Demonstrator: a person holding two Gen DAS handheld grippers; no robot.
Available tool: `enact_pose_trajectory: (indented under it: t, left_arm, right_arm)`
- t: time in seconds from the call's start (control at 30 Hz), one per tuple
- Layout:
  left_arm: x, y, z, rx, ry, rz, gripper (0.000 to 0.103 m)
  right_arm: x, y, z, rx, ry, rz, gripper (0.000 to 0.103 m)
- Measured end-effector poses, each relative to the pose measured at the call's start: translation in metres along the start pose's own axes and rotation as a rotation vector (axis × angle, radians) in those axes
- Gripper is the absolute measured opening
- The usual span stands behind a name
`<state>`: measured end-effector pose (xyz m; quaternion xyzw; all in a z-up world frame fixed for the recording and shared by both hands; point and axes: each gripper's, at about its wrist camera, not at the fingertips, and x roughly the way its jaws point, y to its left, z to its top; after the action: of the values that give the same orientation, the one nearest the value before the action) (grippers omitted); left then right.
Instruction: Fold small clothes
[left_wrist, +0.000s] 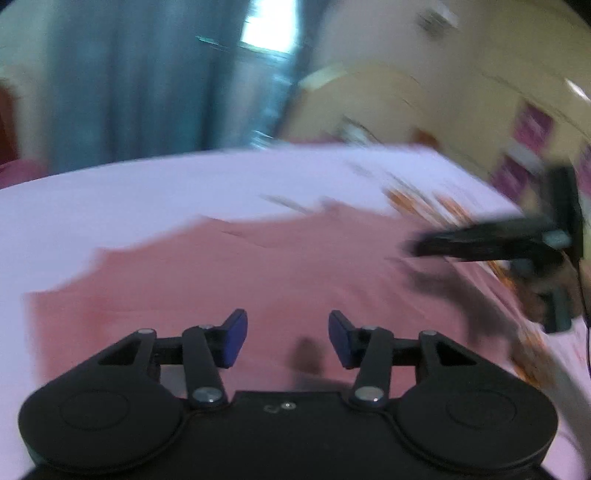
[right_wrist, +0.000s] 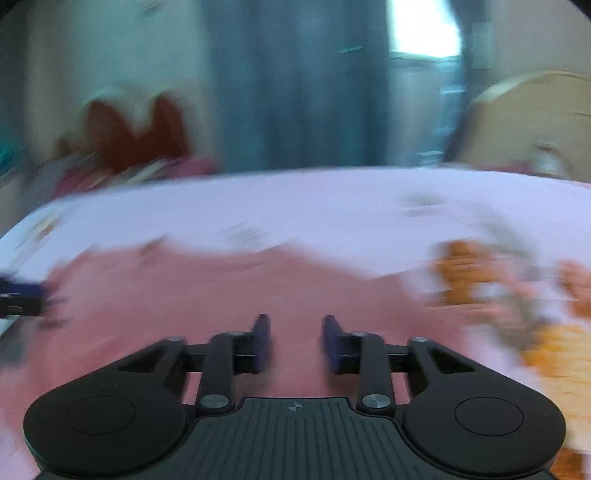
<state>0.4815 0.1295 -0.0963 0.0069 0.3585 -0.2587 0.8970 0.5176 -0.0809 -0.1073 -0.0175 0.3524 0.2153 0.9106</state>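
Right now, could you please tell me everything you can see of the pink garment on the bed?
The pink garment is a soft, plain dusty-pink cloth lying spread flat on the pale lilac bedsheet, its far edge uneven. Motion blur hides seams and any print. Both views show it beneath the open fingers, with nothing gripped. What kind of garment it is cannot be told.

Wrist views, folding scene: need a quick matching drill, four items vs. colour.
Column 1:
1. garment
2. bed sheet
3. curtain
4. left tool pads

Column 2:
A. grey-blue
B. dusty pink
C. dark blue
D. pale lilac with an orange print

Pairs: 1-B, 2-D, 3-A, 4-C. Both views are motion-blurred, so only broad colours are safe. The right tool has the same dark blue pads; both tools are open over the garment with nothing between the pads.
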Motion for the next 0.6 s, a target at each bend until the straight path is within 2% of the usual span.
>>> enact_pose_trajectory:
  t: [0.07,0.13,0.23,0.3,0.37,0.5,0.6]
  left_arm:
    - [0.025,-0.017,0.002,0.050,0.053,0.013,0.048]
    - [0.044,-0.019,0.007,0.043,0.054,0.051,0.054]
    - [0.058,-0.006,0.021,-0.027,0.032,0.060,0.053]
    - [0.063,0.005,0.029,-0.027,0.025,0.079,0.049]
    - [0.061,0.011,0.027,-0.015,0.020,0.167,0.050]
    - [0.028,0.069,0.007,-0.097,0.005,0.321,0.057]
    - [0.003,0.090,-0.005,-0.204,-0.031,0.338,0.055]
  right_arm:
    - [0.016,0.025,-0.005,-0.069,0.041,0.030,0.031]
    - [0.032,0.036,-0.005,-0.086,0.060,0.018,0.031]
    - [0.044,0.030,0.003,-0.039,0.033,-0.007,0.031]
    - [0.049,0.021,0.009,-0.039,0.017,-0.066,0.031]
    - [0.050,0.004,0.012,-0.027,0.011,-0.181,0.031]
    - [0.028,-0.065,-0.003,0.095,0.018,-0.368,0.031]
    - [0.007,-0.095,-0.008,0.190,0.026,-0.377,0.031]
